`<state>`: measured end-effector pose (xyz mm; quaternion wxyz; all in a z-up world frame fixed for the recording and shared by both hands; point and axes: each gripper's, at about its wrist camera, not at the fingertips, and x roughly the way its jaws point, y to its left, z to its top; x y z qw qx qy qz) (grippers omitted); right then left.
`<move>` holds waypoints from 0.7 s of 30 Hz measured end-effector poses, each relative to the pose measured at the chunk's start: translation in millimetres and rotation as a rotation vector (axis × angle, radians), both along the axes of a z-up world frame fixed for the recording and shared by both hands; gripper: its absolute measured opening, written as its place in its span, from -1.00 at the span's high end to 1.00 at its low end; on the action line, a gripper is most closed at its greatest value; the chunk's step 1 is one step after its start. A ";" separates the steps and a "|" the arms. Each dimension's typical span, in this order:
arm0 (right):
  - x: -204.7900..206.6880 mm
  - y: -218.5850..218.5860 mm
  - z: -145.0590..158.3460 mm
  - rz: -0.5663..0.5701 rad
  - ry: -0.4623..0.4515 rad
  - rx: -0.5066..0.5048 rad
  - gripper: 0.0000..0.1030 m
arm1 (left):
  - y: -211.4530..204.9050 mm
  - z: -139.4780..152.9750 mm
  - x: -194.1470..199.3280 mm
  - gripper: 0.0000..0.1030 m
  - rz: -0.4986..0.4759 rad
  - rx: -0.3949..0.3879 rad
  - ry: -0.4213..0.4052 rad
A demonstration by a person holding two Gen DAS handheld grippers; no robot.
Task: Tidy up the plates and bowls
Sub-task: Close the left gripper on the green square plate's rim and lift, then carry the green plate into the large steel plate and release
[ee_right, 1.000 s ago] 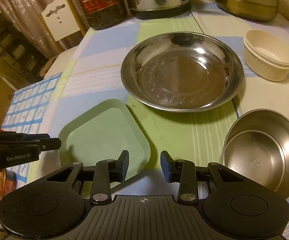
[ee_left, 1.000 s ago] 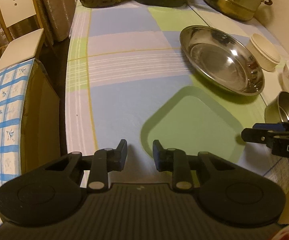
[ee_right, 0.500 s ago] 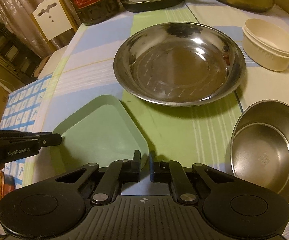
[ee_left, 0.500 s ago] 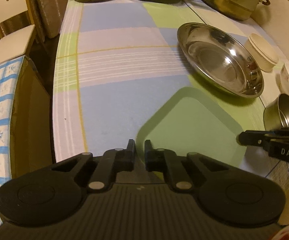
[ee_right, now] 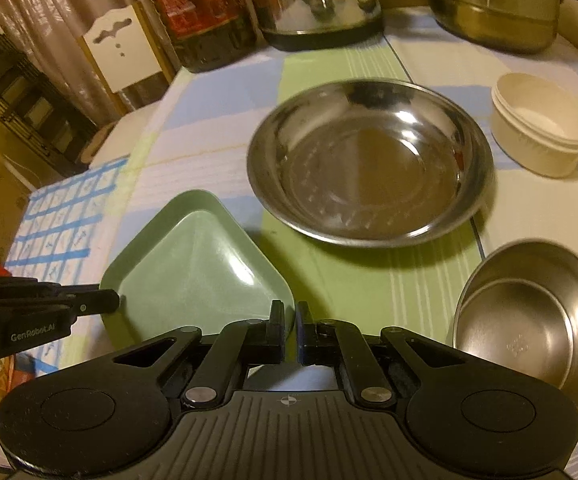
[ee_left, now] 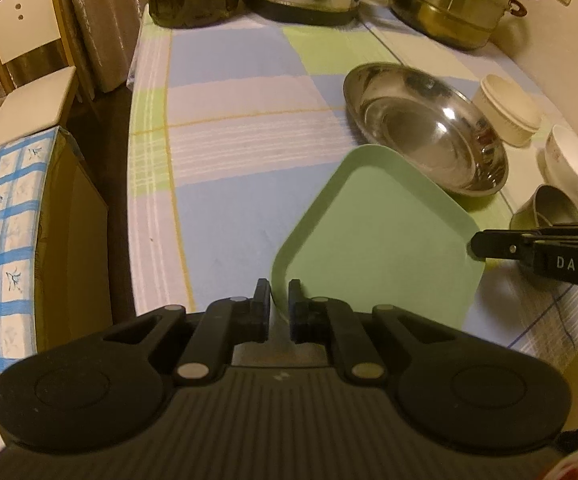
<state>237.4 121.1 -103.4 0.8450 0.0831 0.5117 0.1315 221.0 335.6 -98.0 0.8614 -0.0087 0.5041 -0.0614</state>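
With both grippers clamped on the green plate (ee_left: 377, 236), I read this as a two-handed carry. Left gripper (ee_left: 279, 307): jaws nearly closed, pinching the plate's near corner rim. Right gripper (ee_right: 287, 332): same, pinching the opposite corner. In the left view the plate looks tilted and off the tablecloth (ee_left: 229, 128), though I can't confirm clearance under it.

Landmark is the steel dish (ee_right: 369, 160). The plate sits just in front of it, a little to its left, far corner near the dish rim. The steel bowl (ee_right: 529, 316) is to the dish's near right, the cream tub (ee_right: 541, 124) to its right.

Key relation: the line between my two grips runs across the plate corner to corner, with the dish straight ahead of both. Likely target is into the dish, so both hands must advance together or the plate twists.
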 end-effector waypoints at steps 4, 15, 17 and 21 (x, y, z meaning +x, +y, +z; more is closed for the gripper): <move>1.9 -2.7 11.5 -0.006 -0.031 0.011 0.88 | -2.9 11.7 4.3 0.85 0.001 -0.002 -0.038; 18.6 -40.8 29.4 -0.131 -0.082 -0.019 0.88 | -43.4 20.2 50.9 0.85 -0.085 -0.041 -0.115; 24.2 -50.8 30.9 -0.160 -0.085 -0.026 0.88 | -53.4 20.0 61.1 0.85 -0.109 -0.042 -0.125; 35.4 -70.2 31.3 -0.219 -0.088 -0.029 0.88 | -70.3 20.0 82.2 0.85 -0.145 -0.060 -0.136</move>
